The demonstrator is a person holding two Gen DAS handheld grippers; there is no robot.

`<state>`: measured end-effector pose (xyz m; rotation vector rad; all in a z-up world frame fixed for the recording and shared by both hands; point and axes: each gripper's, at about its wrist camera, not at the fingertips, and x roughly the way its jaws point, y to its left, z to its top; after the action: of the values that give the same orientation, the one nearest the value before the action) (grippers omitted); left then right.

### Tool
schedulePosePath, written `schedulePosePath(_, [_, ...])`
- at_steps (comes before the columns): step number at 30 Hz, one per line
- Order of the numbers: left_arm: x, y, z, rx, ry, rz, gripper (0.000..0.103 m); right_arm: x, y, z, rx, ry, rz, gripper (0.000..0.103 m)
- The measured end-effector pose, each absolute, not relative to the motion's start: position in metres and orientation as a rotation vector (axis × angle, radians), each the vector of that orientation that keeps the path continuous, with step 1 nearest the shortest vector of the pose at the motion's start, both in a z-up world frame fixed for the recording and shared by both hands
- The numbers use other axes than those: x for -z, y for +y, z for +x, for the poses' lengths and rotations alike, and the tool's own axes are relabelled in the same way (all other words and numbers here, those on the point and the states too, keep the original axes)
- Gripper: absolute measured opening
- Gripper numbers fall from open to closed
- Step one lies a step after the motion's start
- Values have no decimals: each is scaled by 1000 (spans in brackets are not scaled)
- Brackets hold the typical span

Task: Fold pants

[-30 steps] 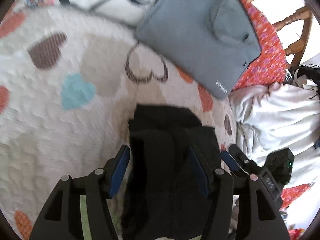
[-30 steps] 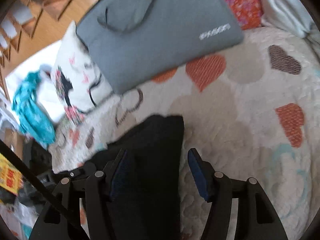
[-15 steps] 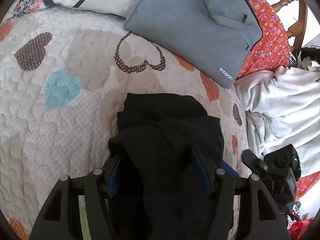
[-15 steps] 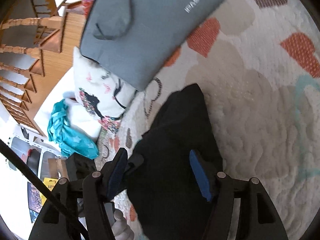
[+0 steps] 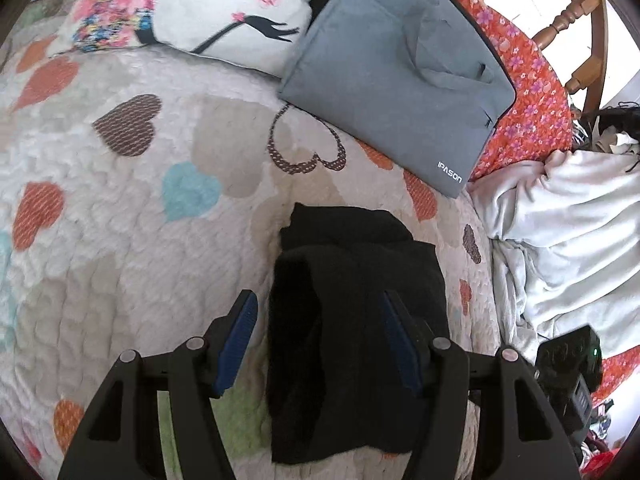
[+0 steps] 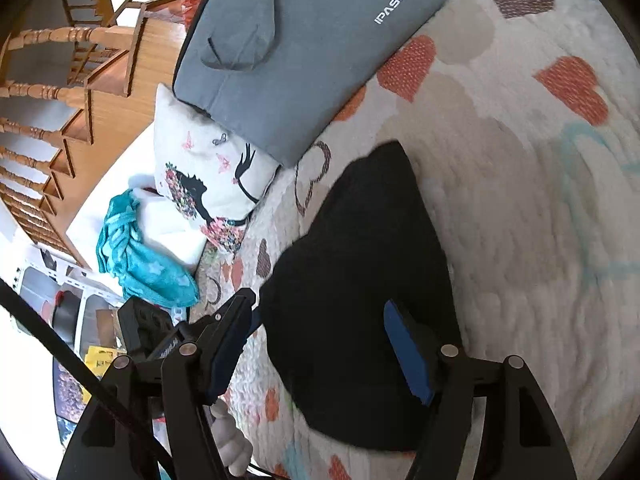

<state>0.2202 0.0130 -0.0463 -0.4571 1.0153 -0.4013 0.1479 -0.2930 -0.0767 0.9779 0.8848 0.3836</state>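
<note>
The black pants (image 5: 352, 304) lie folded in a compact bundle on the heart-patterned quilt (image 5: 120, 240). They also show in the right wrist view (image 6: 360, 280). My left gripper (image 5: 320, 320) is open above the bundle, its blue pads apart on either side of the cloth without pinching it. My right gripper (image 6: 324, 324) is open too, hovering over the near part of the pants with nothing held.
A grey IPASON laptop sleeve (image 5: 400, 72) lies beyond the pants, partly on a printed white pillow (image 5: 192, 12). A white blanket (image 5: 568, 232) is heaped at the right. Teal cloth (image 6: 136, 256) and wooden stairs (image 6: 60, 80) lie past the bed edge.
The left gripper has pulled back and up from the bundle, so the pads no longer sit in the cloth. The right gripper has drawn slightly away too. The pants stay folded.
</note>
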Motion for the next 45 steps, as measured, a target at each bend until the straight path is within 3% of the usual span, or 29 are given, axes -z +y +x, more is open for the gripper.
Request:
schedulePosePath(5, [18, 20, 182, 379, 893, -374, 62, 84, -292, 107, -343, 859, 1000, 74])
schedulePosePath(12, [-14, 28, 106, 247, 647, -187, 63, 72, -287, 41, -252, 884, 801, 74])
schedulePosePath(17, [-13, 36, 54, 136, 568, -178, 85, 80, -305, 1, -174, 897, 776, 74])
schedulePosePath(21, [-8, 33, 25, 72, 538, -102, 91, 69, -310, -14, -137, 866, 734, 74])
schedulePosePath(32, [49, 6, 20, 94, 690, -9, 94, 63, -277, -15, -54, 803, 388, 76])
schedulePosePath(45, [77, -6, 40, 155, 843, -91, 94, 80, -256, -9, -55, 796, 378, 76])
